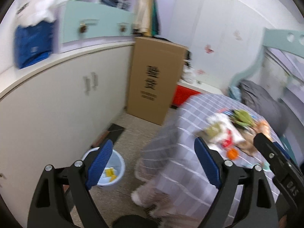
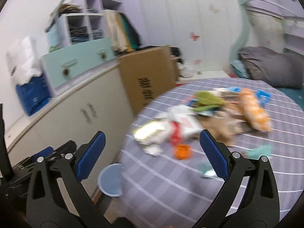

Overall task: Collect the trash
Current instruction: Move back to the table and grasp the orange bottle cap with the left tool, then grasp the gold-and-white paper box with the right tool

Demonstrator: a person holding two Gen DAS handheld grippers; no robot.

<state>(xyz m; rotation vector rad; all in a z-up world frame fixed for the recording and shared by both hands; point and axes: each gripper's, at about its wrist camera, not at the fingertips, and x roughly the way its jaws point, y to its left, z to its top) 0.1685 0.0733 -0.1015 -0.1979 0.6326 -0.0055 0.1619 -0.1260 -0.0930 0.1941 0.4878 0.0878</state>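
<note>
Both your grippers, left gripper [image 1: 153,163] and right gripper [image 2: 152,155], are spread wide w/ nothing between the pads. Bin [image 1: 114,171] at 7 o'clock on the floor holds a few yellow scraps; most trash [image 2: 190,123] is piled on the bed [image 2: 171,190], approx 1 o'clock. Task looks barely started.

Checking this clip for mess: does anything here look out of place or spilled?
Yes. Wrappers and scraps lie scattered across the checked bedspread, with a small orange piece among them. The bin on the floor holds only a few yellow bits. Both grippers are open and empty.
</note>
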